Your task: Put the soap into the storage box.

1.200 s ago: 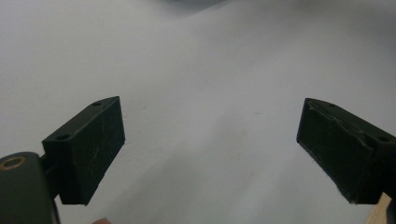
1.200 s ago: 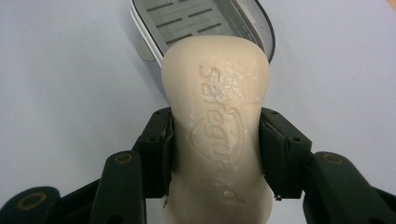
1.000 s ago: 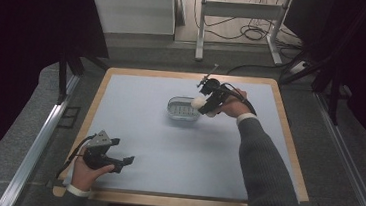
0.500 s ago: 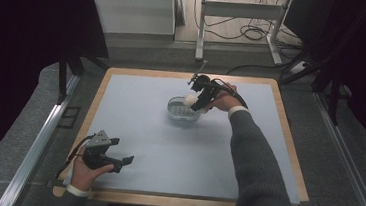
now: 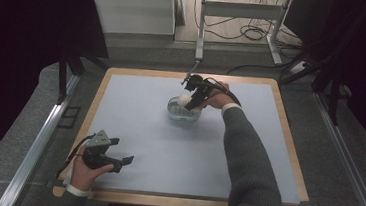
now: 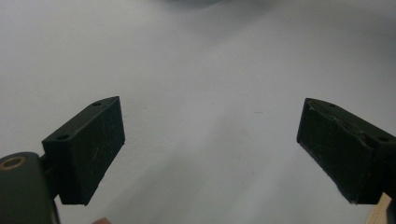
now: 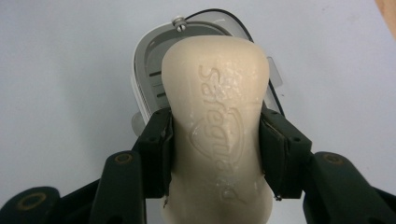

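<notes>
Right tool (image 7: 215, 140) clamped on cream soap bar (image 7: 217, 121) above soap dish (image 5: 183, 110), left tool (image 6: 210, 144) wide open, holding nothing

My right gripper (image 7: 215, 140) has 2 matte black jaws; the bar of soap (image 7: 217, 126) between them is pale cream, with a raised script logo in the same cream. The soap dish (image 7: 154, 60) beneath is translucent grey-white with dark slots and 1 silver screw head. My left gripper (image 6: 210, 149) shows 2 black jaws, scuffed with pale scratches, and a brass-coloured rivet. The table mat (image 5: 133, 129) is plain pale blue-grey, unpatterned, framed by a light wooden border (image 5: 177, 201). My sleeve (image 5: 246, 159) is dark grey, with a white cuff.
</notes>
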The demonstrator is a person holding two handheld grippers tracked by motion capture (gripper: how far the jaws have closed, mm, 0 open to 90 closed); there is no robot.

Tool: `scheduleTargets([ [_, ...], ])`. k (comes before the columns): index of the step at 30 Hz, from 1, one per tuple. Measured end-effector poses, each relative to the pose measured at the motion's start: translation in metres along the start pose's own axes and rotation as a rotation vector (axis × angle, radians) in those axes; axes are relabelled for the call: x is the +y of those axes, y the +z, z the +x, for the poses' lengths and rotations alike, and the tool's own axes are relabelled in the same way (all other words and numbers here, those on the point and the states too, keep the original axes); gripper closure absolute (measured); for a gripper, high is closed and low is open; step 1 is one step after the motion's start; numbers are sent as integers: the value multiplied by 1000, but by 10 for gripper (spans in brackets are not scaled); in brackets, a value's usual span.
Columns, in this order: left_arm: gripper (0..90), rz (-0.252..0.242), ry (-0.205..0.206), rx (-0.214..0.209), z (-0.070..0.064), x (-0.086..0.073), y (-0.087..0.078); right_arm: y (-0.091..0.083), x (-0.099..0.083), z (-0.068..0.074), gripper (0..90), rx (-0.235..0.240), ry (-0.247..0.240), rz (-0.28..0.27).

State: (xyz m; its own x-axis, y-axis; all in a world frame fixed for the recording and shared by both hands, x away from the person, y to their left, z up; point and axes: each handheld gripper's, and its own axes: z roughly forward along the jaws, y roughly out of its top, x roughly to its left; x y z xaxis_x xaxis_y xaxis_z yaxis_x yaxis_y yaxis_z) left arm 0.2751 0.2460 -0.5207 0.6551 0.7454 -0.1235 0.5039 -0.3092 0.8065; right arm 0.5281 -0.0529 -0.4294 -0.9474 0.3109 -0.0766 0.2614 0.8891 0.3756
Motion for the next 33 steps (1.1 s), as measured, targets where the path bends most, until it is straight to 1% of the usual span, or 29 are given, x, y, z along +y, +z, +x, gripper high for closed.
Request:
scheduleTargets([
  [2,82,-1,-1,0,0,0,0,2,1,0,489,5,-1,2],
  [3,82,-1,0,0,0,0,0,4,3,-1,489,3,-13,7],
  [4,82,0,0,0,0,0,-1,5,4,0,489,6,-11,9],
  [7,81,2,2,2,1,0,0,10,8,-1,489,21,-26,6],
  [11,80,1,3,2,1,0,-1,16,12,-2,489,18,-50,29],
  [14,81,-1,2,3,1,0,-2,18,15,-2,488,21,-57,22],
  [16,80,-1,3,3,1,0,-2,20,15,-2,488,27,-59,32],
  [18,81,2,7,2,2,0,-2,24,14,-3,487,22,-79,50],
  [19,80,2,7,2,2,0,-2,27,14,-3,485,29,-76,64],
  [22,80,0,4,3,1,0,-2,29,13,-3,472,24,-63,71],
  [23,80,0,4,3,1,0,-2,29,13,-4,463,31,-51,57],
  [24,80,0,4,3,1,0,-2,26,14,-5,459,40,-27,24],
  [26,81,0,4,1,1,0,-1,18,14,-4,459,48,-3,-4],
  [28,81,0,4,0,1,0,-1,16,14,-4,455,43,-2,-7],
  [29,81,0,3,-1,1,0,-1,13,13,-3,430,45,17,-22],
  [30,81,0,3,0,1,0,-1,13,13,-3,430,45,17,-22],
  [31,81,-1,2,-2,1,0,-1,10,12,-3,429,40,27,-35],
  [32,81,-2,2,-2,0,0,-1,4,9,-2,414,40,45,-63],
  [33,81,-3,1,-3,0,0,-1,4,9,-2,414,40,45,-63],
])
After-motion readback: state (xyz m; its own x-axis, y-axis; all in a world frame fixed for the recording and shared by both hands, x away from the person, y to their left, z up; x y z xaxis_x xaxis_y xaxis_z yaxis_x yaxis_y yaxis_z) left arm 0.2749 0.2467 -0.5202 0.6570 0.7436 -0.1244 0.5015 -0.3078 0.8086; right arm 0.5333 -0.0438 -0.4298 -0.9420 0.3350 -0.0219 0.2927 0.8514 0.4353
